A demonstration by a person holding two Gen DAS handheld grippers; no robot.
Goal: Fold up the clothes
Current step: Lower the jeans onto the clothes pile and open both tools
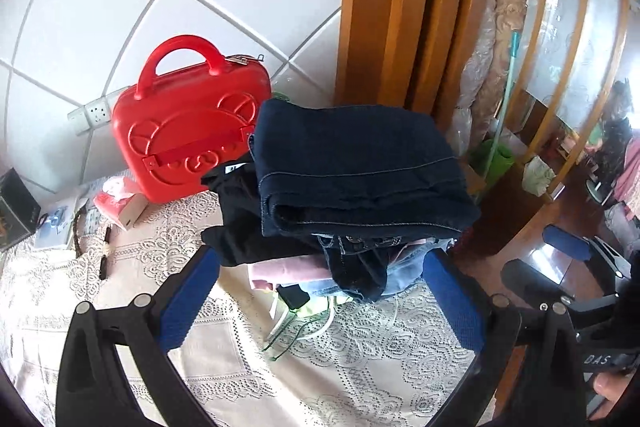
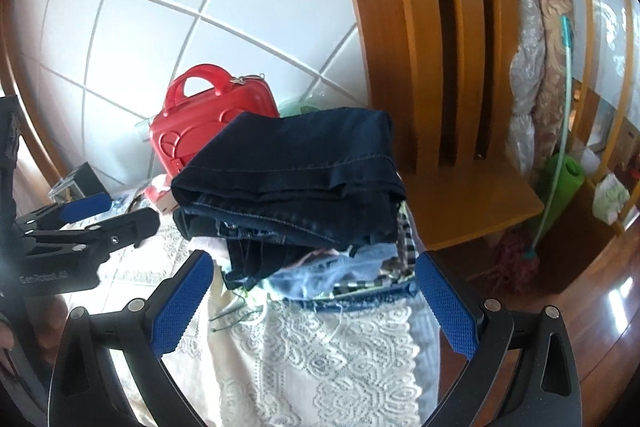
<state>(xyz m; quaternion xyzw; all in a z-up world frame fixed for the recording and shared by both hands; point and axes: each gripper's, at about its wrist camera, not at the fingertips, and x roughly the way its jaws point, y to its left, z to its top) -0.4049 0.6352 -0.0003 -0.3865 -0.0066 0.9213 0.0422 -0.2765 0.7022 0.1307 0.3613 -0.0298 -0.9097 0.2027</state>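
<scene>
Folded dark navy jeans lie on top of a pile of clothes on a lace-covered table. The pile holds a black garment, a pink one and light denim. My left gripper is open and empty, its blue pads just in front of the pile. My right gripper is open and empty, also facing the jeans and the pile. The right gripper shows at the right in the left wrist view; the left shows at the left in the right wrist view.
A red hard case stands against the tiled wall behind the pile. A tissue pack, pens and small items lie at the table's left. A wooden chair stands right of the pile. A mop leans further right.
</scene>
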